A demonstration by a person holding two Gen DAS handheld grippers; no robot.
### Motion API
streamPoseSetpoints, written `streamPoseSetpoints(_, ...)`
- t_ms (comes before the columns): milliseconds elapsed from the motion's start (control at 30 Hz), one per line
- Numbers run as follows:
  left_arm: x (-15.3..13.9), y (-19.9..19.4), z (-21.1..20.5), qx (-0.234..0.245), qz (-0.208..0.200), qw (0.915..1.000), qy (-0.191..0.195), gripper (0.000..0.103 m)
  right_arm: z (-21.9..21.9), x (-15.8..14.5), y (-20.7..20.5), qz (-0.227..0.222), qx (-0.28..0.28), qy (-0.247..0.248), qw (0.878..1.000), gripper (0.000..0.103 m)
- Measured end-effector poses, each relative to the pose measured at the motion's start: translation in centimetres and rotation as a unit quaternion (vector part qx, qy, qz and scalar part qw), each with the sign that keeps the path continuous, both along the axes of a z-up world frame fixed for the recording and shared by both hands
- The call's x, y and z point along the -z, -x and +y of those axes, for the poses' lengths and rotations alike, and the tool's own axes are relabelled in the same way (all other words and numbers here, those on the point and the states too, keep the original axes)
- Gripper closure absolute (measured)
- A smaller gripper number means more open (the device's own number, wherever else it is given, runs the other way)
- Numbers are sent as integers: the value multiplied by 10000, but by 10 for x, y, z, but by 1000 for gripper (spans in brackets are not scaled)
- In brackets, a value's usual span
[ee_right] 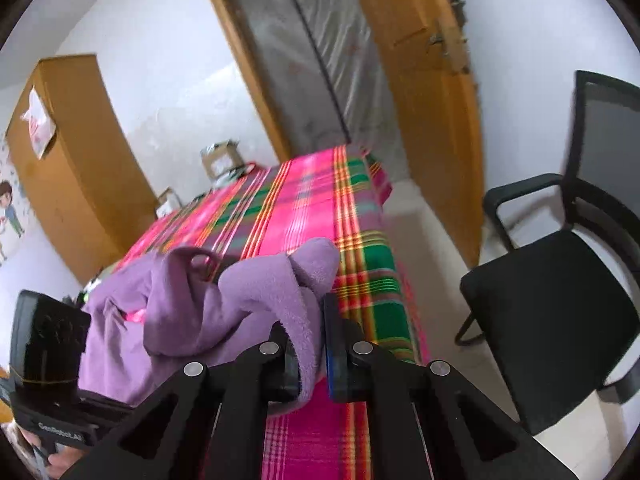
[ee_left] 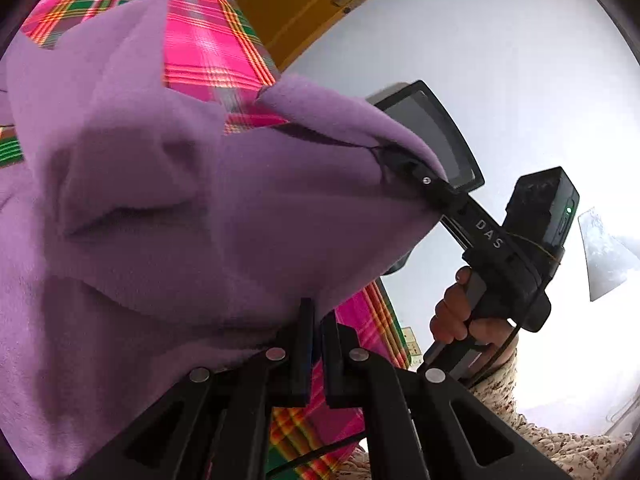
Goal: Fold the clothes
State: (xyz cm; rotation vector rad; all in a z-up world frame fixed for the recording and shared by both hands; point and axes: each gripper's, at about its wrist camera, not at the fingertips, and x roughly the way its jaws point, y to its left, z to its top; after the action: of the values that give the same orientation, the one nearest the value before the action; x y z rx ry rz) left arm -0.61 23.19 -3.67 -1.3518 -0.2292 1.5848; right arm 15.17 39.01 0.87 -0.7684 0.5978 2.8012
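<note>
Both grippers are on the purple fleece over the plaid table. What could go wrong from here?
1. The right gripper pinches only a thin edge of the purple fleece garment; it may slip out under tension.
2. The left gripper holds a bunched fold, so layers may be caught unevenly and the fold come out skewed.
3. The garment sits near the corner of the plaid tablecloth; a released end could slide off toward the black chair.

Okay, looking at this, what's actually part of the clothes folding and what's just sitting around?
Part of the job: purple fleece garment; left gripper; right gripper; plaid tablecloth.

Just about: black chair; cardboard boxes; wooden door.
</note>
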Motion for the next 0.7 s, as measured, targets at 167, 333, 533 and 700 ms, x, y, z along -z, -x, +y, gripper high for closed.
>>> streamPoseSetpoints(167, -3, -10, 16, 157, 21, 9998, 86, 100, 9, 3, -29, 247, 406, 269, 9985, 96)
streamPoseSetpoints(333, 2, -15, 33, 167, -26, 9996, 231, 100, 22, 18, -57, 251, 833, 508, 9949, 96)
streamPoseSetpoints(533, 3, -19, 39, 153, -54, 9995, 277, 99, 34, 44, -58, -5, 1047, 893, 9905, 96)
streamPoseSetpoints(700, 2, -22, 37, 160, -27, 9994, 314, 97, 44, 56, -61, -27, 1144, 1250, 9855, 96)
